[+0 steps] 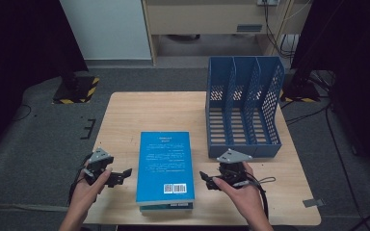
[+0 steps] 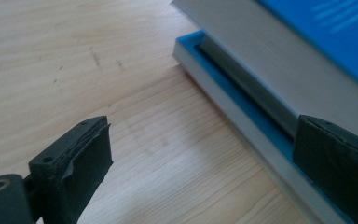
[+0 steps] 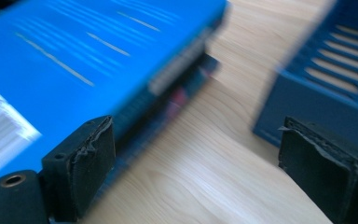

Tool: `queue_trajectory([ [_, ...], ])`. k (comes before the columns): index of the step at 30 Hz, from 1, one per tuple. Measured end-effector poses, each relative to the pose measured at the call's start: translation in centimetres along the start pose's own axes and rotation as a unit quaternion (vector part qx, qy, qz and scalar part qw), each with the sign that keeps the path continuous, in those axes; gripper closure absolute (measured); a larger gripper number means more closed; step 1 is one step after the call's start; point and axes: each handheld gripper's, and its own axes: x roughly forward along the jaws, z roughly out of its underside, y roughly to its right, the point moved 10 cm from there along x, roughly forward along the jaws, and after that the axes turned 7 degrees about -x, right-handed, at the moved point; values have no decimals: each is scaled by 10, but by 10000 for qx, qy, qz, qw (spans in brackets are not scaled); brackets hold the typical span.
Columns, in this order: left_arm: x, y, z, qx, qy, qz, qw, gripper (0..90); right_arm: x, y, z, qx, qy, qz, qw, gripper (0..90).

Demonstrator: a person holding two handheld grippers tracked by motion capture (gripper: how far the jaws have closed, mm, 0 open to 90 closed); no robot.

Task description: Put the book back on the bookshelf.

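Note:
A stack of blue-covered books (image 1: 166, 166) lies flat on the wooden table (image 1: 139, 110), front centre. My left gripper (image 1: 119, 177) is just left of the stack, jaws open and pointing toward it; in the left gripper view the stack's page edges (image 2: 279, 79) run along the right and bare wood lies between the jaws (image 2: 200, 168). My right gripper (image 1: 206, 181) is just right of the stack, jaws open with nothing between them. In the right gripper view (image 3: 196, 158) the blue cover (image 3: 84, 60) is at left, the blue file rack (image 3: 335, 79) at right.
A blue three-slot perforated file rack (image 1: 243, 108) lies on the table's back right, its front edge close to my right hand. Bare wood stretches at the table's back left. Grey carpet surrounds the table; a cable (image 1: 265, 192) trails from the right gripper.

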Motion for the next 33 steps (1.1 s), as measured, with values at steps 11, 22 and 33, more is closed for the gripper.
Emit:
queue_trajectory([
  [11, -1, 37, -26, 165, 2, 508, 9986, 33, 43, -40, -38, -530, -186, -643, 9964, 70],
  [22, 18, 66, -20, 155, -346, 1083, 9934, 15, 59, -48, -37, -654, -359, -895, 9932, 59],
  [33, 23, 73, -19, 203, -585, 1387, 9884, 15, 62, -46, -33, -381, -360, -1060, 9930, 51],
])
